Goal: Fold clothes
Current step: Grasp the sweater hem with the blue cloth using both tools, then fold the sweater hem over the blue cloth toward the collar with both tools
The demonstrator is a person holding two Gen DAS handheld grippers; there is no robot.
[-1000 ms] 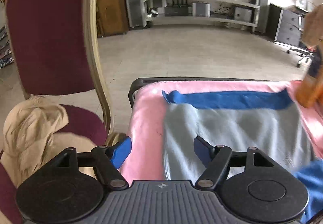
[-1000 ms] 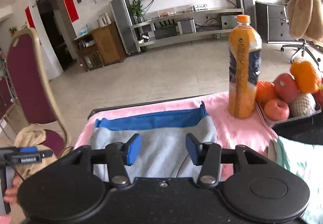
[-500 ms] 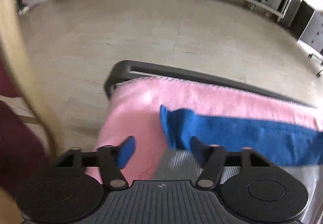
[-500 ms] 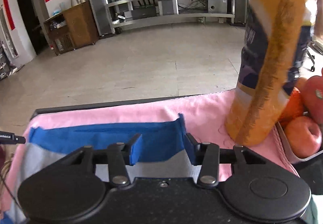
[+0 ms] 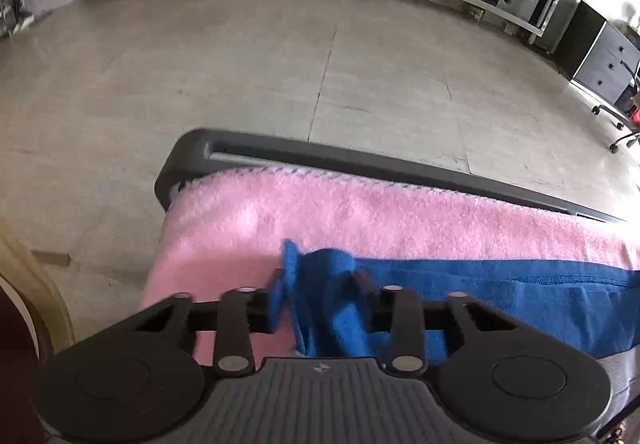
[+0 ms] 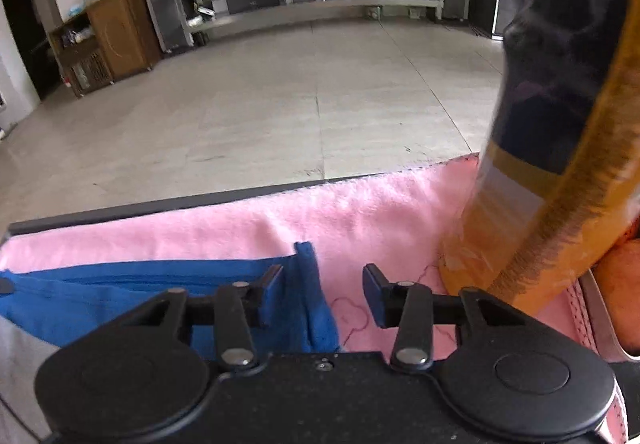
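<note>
The left hand-held gripper (image 5: 318, 294) has just closed on the blue cloth hem (image 5: 500, 286); the right hand-held gripper (image 6: 322, 294), closing, merely straddles its corner, lower centre. Lifting now risks uneven folding or nudging the orange bottle (image 6: 560, 147).

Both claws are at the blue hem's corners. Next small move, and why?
Probably close the right claw on the blue hem. The left claw has just been closing and already bunches its corner; the right, also closing, has that corner between open jaws, pads not yet pressing. The bottle stands close beside.
</note>
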